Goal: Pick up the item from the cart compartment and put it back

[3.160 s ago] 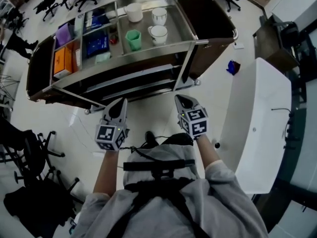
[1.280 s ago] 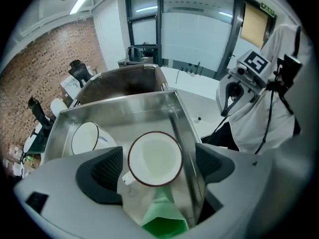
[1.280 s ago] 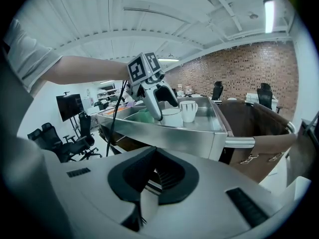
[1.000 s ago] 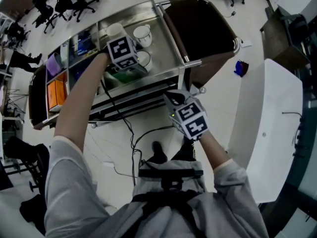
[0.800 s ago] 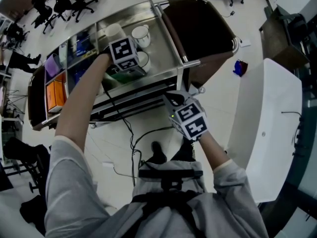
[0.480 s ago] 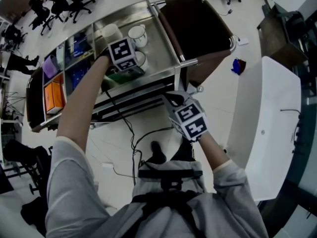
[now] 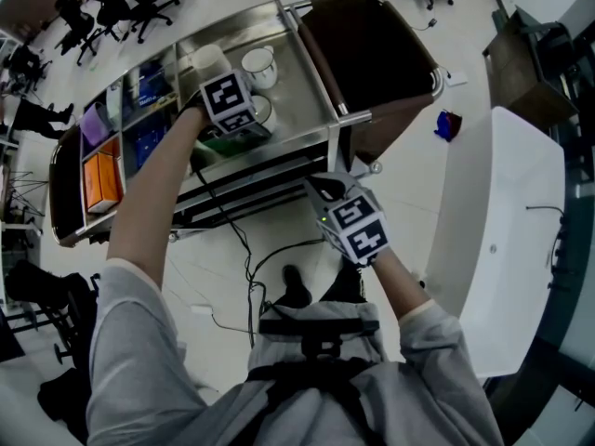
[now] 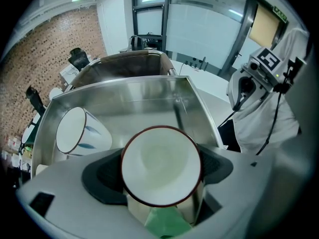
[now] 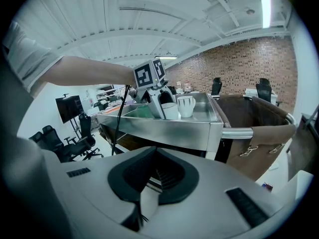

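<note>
A white cup with a dark rim (image 8: 160,166) stands in the steel tray compartment (image 8: 144,96) of the cart (image 7: 307,40). My left gripper (image 8: 162,169) reaches over the tray, and the cup fills the gap between its black pads, which press on its sides. In the head view that gripper (image 7: 244,124) covers most of the cup (image 7: 263,111). A green cup (image 8: 167,224) sits just under the jaws. My right gripper (image 7: 322,188) hangs in front of the cart, jaws together, holding nothing.
Two more white cups (image 7: 257,63) (image 7: 211,59) stand further back in the same tray. Left compartments hold blue (image 7: 147,143), purple (image 7: 96,124) and orange (image 7: 104,181) packs. A brown bag (image 7: 376,45) hangs at the cart's right end; a white table (image 7: 493,240) stands to the right.
Since the earliest frame my left arm has reached from below the cart up over the tray onto the cup. In the last second it barely moves. The right gripper stays put.
</note>
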The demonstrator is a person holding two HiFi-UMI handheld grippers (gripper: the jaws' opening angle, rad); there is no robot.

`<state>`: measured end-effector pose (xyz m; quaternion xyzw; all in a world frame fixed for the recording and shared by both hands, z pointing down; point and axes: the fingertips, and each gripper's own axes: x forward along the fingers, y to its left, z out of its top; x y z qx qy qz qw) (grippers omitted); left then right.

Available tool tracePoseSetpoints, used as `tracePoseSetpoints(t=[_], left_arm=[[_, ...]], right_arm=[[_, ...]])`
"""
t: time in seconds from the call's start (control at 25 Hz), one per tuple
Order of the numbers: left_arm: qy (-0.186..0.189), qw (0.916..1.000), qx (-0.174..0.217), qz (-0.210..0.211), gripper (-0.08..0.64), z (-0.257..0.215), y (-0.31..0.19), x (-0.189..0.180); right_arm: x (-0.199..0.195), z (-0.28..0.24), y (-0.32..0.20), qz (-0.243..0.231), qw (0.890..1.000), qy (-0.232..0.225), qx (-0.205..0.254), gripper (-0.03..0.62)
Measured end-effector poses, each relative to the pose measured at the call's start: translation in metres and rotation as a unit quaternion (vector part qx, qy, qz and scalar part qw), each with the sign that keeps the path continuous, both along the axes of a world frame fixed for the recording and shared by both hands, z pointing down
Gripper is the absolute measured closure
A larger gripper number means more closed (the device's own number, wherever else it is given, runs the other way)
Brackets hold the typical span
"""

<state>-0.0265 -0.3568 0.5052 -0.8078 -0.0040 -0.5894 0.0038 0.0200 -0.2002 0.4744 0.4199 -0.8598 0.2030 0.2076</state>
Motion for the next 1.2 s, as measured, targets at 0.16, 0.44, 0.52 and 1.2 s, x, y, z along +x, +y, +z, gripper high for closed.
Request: tracePoseSetpoints(t=[0.16, 0.44, 0.52, 1.2], left_arm=[[0.003, 0.9998, 0.013, -0.017, 0.144, -0.003, -0.005, -0.009], [0.044, 0.9975, 0.028, -0.049, 0.144, -0.029, -0.009, -0.013], [0.058, 0.996, 0.035, -0.059, 0.146, -0.036, -0.008, -0.014], [0.201, 0.9577, 0.119, -0.169, 0.144, -0.113, 0.015, -0.052]], right_arm=[[-0.002, 0.001, 0.001, -0.003, 1.0, 0.0, -0.003, 0.583], [-0.009, -0.004, -0.001, -0.007, 1.0, 0.001, 0.003, 0.583], [-0.012, -0.005, -0.002, -0.009, 1.0, 0.001, 0.002, 0.583], [-0.028, -0.01, -0.006, -0.034, 0.999, 0.009, 0.008, 0.583]])
